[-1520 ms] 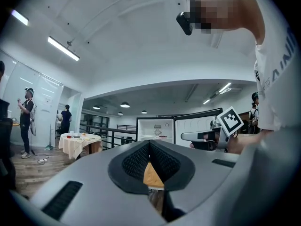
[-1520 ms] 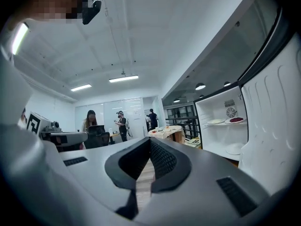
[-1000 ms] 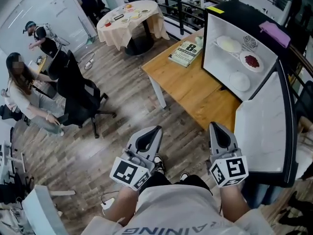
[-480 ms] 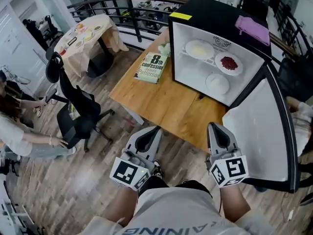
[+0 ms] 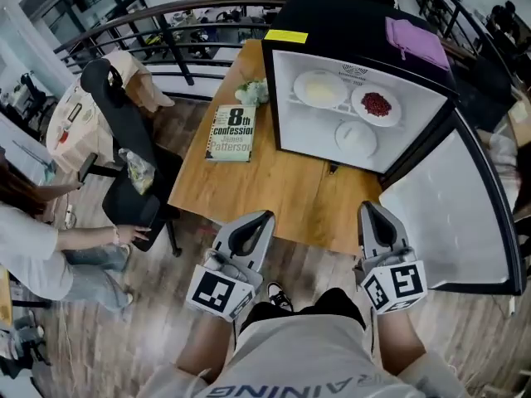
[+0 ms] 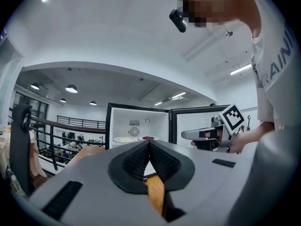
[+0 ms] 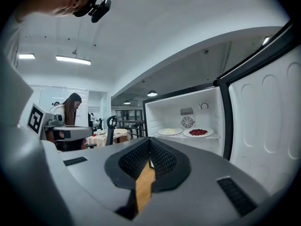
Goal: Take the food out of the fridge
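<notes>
Round white plates (image 5: 319, 89) in boxy black fridge (image 5: 348, 19)

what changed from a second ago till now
The person has turned toward the open fridge: in the head view it slid from the upper right to the centre, the wooden table and book with it, and the round table drifted to the left edge. Nothing was gripped or released. The left hand-held gripper and right hand-held gripper stay shut and empty; the three plates remain inside.
</notes>
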Available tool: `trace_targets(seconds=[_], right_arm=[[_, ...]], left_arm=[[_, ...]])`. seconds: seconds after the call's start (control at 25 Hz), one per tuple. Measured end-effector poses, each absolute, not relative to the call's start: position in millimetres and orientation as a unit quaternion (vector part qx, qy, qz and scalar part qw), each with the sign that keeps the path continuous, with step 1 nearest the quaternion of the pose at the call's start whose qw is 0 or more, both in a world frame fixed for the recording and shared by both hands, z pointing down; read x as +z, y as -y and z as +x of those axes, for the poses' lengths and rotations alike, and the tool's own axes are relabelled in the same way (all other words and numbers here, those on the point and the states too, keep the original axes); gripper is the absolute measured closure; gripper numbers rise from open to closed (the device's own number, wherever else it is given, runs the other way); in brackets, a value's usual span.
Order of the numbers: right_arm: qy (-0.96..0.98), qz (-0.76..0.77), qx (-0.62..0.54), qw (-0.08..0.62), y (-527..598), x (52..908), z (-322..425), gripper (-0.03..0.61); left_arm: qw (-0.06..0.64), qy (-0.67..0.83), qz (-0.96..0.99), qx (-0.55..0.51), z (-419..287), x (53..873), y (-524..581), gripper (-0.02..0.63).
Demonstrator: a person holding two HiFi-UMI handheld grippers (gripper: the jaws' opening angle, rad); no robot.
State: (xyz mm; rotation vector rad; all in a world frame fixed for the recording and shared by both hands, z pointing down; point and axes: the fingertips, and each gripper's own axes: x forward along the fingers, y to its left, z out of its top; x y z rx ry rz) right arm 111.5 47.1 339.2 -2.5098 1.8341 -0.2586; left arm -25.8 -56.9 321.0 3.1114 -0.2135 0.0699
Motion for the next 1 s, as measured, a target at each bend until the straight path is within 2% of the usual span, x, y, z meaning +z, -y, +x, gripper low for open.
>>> trace_targets(seconds=[0.48,1.0], right_arm=[[-0.515,-0.852,-0.089,0.023,-61.4,344.6,157.3,0.558],[-0.501,-0.857,-0.116,0.046,-78.7,368.3,218.2,0.558]], left_arm=[[0.008,-0.004,1.0,0.025,38.6,321.4,71.8,0.606],[0.003,-0.01,0.998,0.055,101.2,336.2,56.9,0.606]])
